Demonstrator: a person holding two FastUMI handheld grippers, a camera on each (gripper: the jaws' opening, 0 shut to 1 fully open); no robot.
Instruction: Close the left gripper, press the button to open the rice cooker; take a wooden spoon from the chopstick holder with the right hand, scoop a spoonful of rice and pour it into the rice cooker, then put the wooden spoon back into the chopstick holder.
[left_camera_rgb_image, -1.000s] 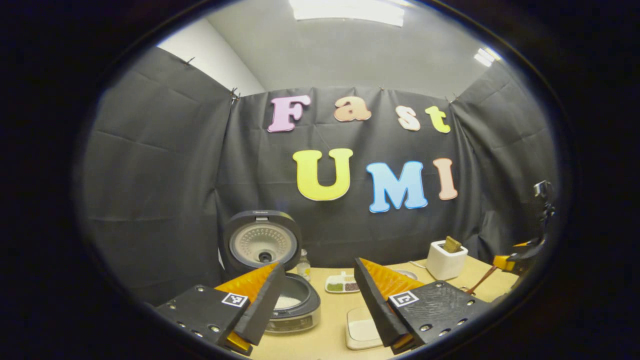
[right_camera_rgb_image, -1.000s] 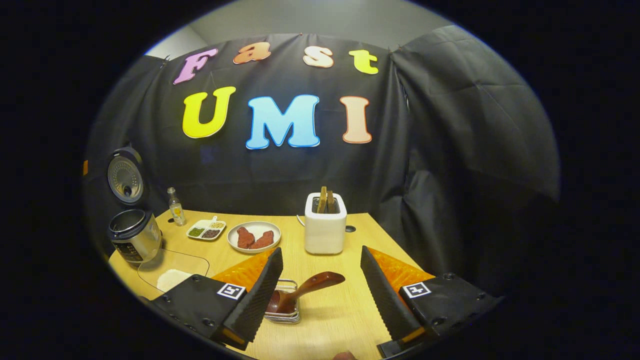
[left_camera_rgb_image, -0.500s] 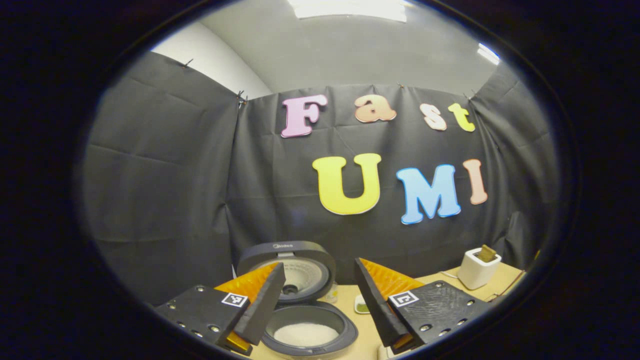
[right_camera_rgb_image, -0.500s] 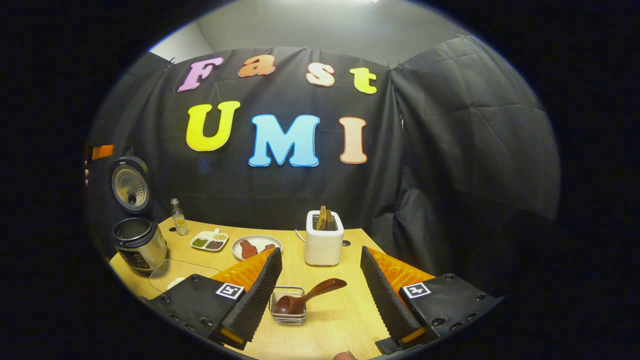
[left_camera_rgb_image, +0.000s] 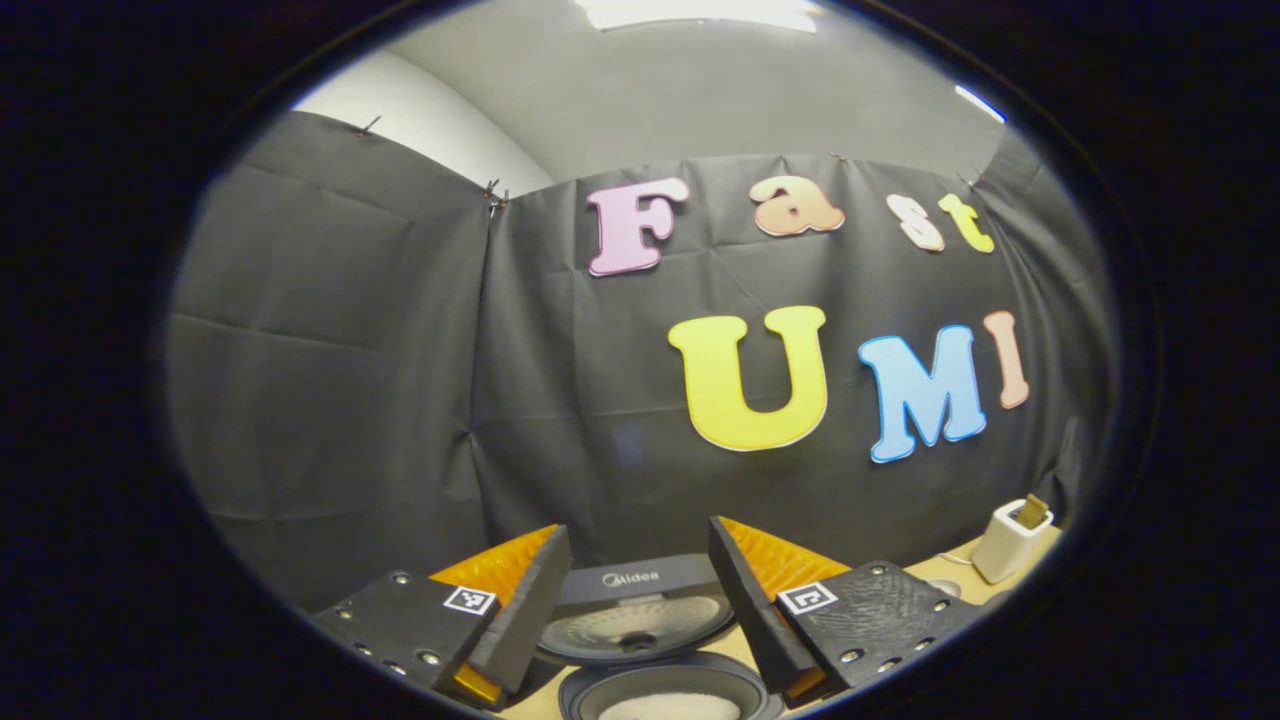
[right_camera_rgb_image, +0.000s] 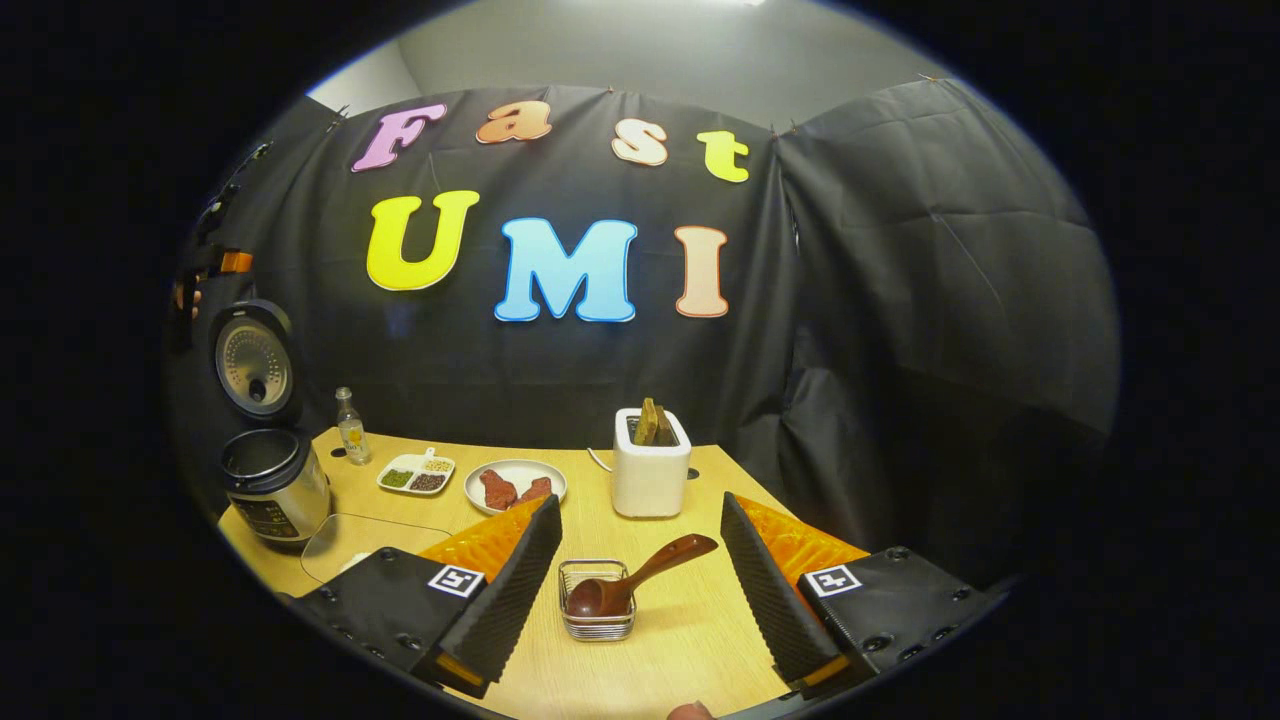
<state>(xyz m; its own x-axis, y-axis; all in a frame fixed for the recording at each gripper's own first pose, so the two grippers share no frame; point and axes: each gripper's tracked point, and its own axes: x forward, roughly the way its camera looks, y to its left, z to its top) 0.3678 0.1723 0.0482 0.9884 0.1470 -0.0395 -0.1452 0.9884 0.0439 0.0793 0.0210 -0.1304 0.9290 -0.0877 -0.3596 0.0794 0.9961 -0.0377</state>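
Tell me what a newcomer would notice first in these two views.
The rice cooker at the table's far left stands with its lid swung up, and the left gripper view looks down on the white rice in its pot. In the right gripper view, the wooden spoon lies bowl-down in a small wire holder, between the fingers of the open right gripper. Behind it stands a white toaster.

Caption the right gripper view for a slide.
Open right gripper faces the wooden spoon resting in its wire holder; rice cooker open.
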